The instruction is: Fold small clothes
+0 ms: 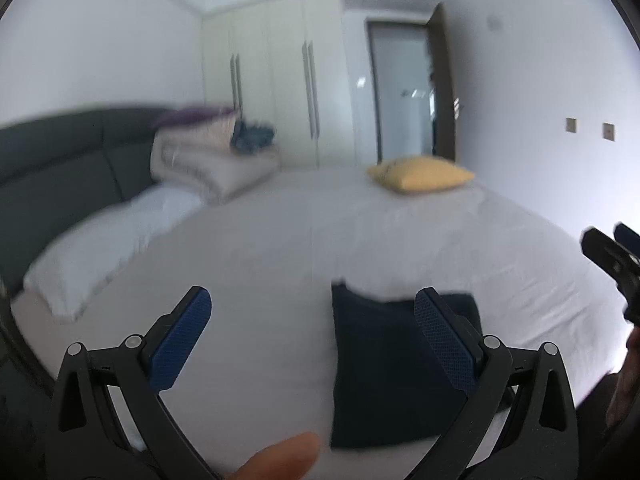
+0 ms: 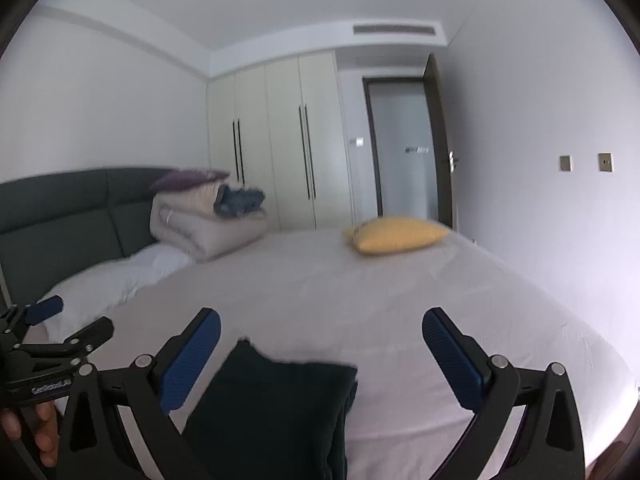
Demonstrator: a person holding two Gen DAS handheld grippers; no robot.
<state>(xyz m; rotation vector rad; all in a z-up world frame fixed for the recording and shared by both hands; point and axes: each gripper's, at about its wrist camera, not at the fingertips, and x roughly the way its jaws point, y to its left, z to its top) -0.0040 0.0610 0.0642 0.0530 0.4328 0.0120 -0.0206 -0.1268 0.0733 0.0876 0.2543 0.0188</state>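
Both the left gripper (image 1: 312, 320) and right gripper (image 2: 322, 338) gaped wide above the near, folded dark cloth (image 2: 276, 408) on the bed (image 2: 360, 292).

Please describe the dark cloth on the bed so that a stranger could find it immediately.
Start at the bed with its pale sheet. At the near edge lies the cloth, a flat folded rectangle. It is the only near-black thing there; the pillow is yellow and far away.
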